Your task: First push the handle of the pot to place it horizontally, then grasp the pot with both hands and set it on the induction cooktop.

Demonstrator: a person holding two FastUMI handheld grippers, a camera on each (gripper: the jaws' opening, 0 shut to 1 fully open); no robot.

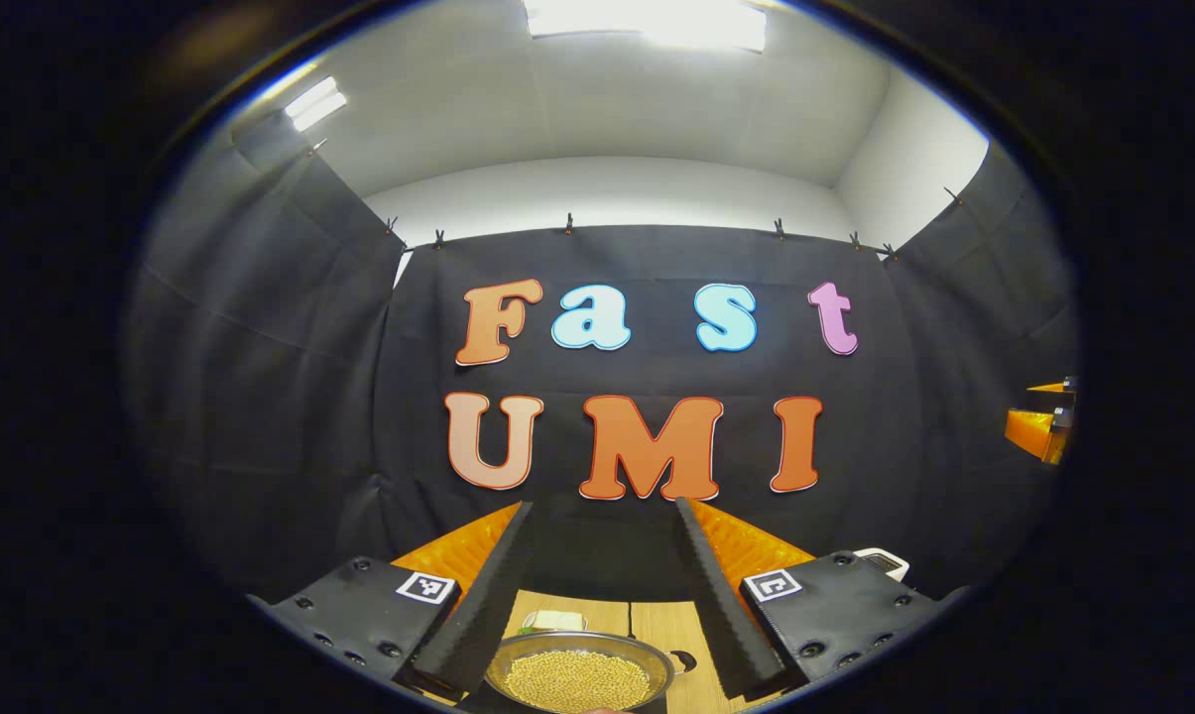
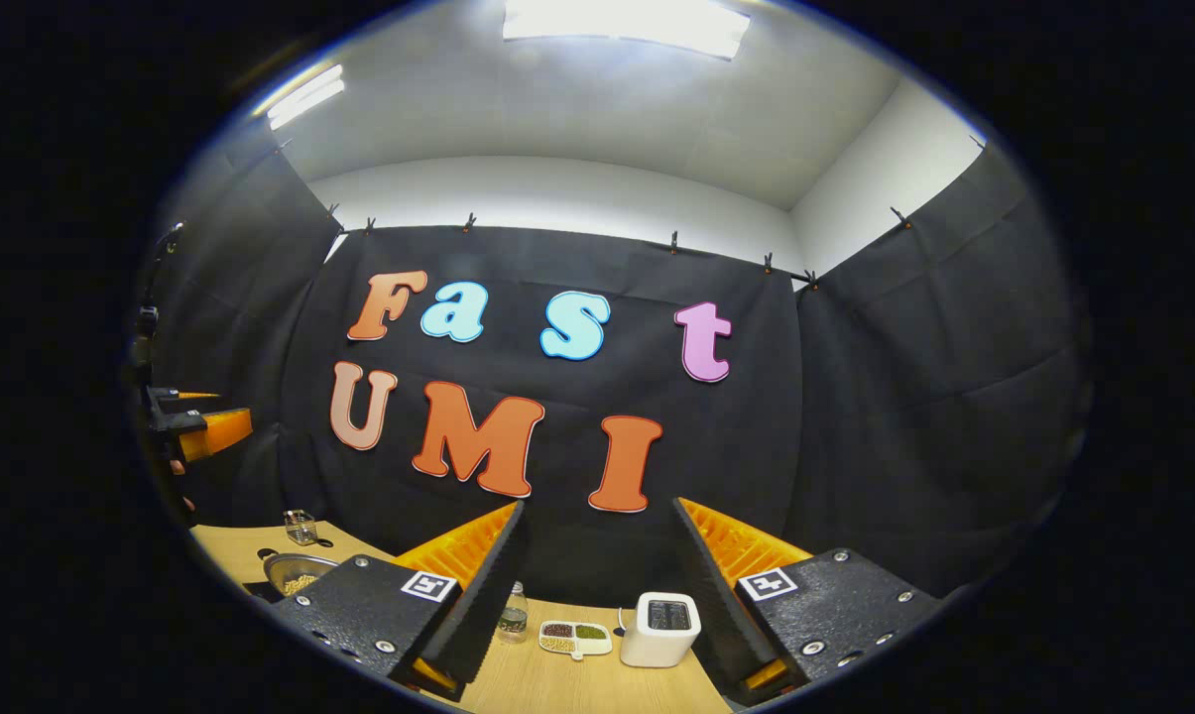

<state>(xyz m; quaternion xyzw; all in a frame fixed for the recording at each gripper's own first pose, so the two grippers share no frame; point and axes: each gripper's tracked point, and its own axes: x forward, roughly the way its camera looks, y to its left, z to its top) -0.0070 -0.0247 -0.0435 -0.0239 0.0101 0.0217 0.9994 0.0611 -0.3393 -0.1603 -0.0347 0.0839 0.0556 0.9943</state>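
Both claws hang released above a wooden worktop (image 2: 597, 684) in a black-draped booth, each with its jaws spread wide and nothing between them. In the left gripper view the left claw (image 1: 602, 605) frames the pot (image 1: 579, 674) at 6 o'clock: a shallow, round metal pan with a bright rim, heaped with small yellow grains, sitting low between the fingers but touching neither. A dark loop just beside its rim at 3 o'clock may be the handle; the picture is too small to be sure. A pale block (image 1: 554, 621) lies behind the pot. The right claw (image 1: 1038, 426) shows far off at 3 o'clock.

In the right gripper view the right claw (image 2: 597, 605) opens over a small bottle (image 2: 513, 615), a divided dish (image 2: 575, 638) of coloured beans and a white box (image 2: 661, 628) with a dark top. The pot (image 2: 298, 573) sits at 8 o'clock, a glass jar (image 2: 300, 527) behind it, the left claw (image 2: 205, 421) above. Square black-and-white markers sit on both claws; no lettering on any item can be read
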